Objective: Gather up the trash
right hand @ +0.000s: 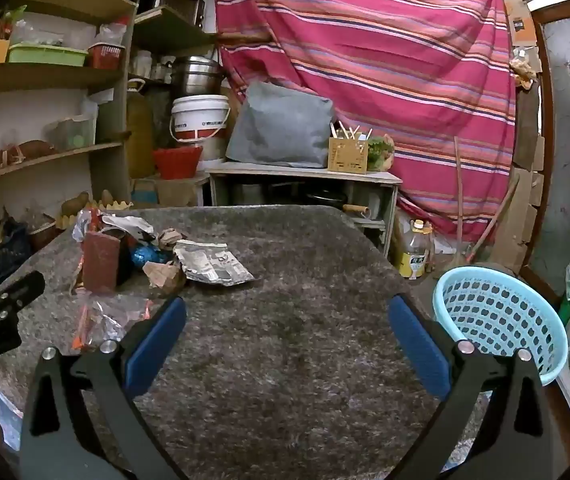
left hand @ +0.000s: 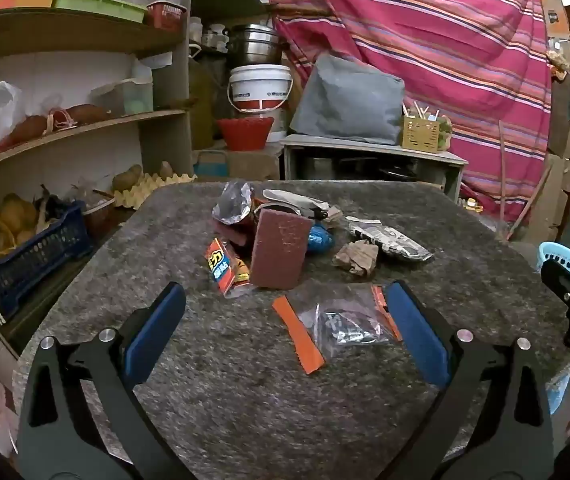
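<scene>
A heap of trash lies on the grey carpeted table (left hand: 245, 380): a maroon scouring pad (left hand: 281, 250), an orange snack wrapper (left hand: 223, 268), a silver foil wrapper (left hand: 233, 204), a crumpled brown paper (left hand: 355, 256), a printed foil packet (left hand: 389, 238) and a clear bag with orange edges (left hand: 341, 326). My left gripper (left hand: 285, 304) is open, its fingers either side of the clear bag, pads clear of it. My right gripper (right hand: 285, 316) is open over bare carpet, to the right of the heap (right hand: 145, 256). A light blue perforated basket (right hand: 501, 316) stands at the table's right edge.
Wooden shelves (left hand: 65, 132) with produce and a dark blue crate (left hand: 33, 256) run along the left. Behind the table are a low cabinet (left hand: 369, 160), a white bucket (left hand: 259, 88), a red bowl (left hand: 245, 132) and a striped cloth (left hand: 425, 40). A bottle (right hand: 415, 252) stands on the floor.
</scene>
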`<state>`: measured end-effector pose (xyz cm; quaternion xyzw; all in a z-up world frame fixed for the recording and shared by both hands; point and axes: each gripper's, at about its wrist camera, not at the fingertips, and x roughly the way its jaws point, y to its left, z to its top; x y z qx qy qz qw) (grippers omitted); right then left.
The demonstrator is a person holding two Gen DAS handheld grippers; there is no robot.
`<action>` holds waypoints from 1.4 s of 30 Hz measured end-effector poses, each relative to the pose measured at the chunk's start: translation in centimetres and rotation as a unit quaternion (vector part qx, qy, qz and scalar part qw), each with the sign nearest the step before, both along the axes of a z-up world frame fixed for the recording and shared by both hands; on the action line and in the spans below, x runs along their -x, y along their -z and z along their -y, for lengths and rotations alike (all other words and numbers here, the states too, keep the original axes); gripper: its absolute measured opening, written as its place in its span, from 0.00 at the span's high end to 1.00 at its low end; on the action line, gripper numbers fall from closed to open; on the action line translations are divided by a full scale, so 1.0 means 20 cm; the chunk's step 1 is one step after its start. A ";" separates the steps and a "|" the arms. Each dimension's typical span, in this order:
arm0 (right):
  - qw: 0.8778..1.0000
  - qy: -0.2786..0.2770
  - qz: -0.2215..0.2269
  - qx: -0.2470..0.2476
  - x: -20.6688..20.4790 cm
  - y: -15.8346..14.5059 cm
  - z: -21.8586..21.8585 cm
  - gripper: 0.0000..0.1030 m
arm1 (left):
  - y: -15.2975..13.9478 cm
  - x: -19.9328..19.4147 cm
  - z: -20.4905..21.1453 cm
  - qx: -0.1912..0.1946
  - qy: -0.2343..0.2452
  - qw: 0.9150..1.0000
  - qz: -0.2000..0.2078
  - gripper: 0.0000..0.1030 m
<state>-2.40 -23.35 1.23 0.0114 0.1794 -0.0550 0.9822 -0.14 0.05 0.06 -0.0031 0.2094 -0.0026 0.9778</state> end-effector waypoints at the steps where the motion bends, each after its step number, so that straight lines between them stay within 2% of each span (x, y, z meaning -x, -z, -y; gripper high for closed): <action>1: 1.000 0.000 0.002 -0.001 0.00 0.00 0.00 0.04 | 0.00 0.01 0.00 0.000 0.000 1.000 0.002 0.05; 2: 1.000 0.000 0.000 0.000 0.00 0.00 0.00 0.04 | 0.00 0.01 0.00 -0.002 0.000 1.000 0.004 0.05; 3: 1.000 -0.001 -0.002 0.000 0.00 0.00 0.00 0.04 | 0.00 -0.01 0.04 -0.022 0.000 1.000 -0.009 0.05; 5: 1.000 -0.002 -0.003 -0.001 0.00 0.00 0.00 0.04 | 0.01 -0.02 0.07 -0.026 0.000 1.000 -0.010 0.05; 6: 1.000 -0.002 -0.004 -0.001 0.00 0.00 0.00 0.04 | 0.00 0.02 0.04 -0.011 0.001 1.000 0.002 0.05; 8: 1.000 -0.001 -0.003 0.001 0.01 -0.01 0.00 0.04 | 0.00 0.03 0.05 -0.008 0.001 1.000 0.002 0.05; 42: 1.000 0.001 0.000 0.011 0.00 -0.01 -0.01 0.04 | -0.01 0.01 -0.01 -0.003 -0.001 1.000 0.004 0.05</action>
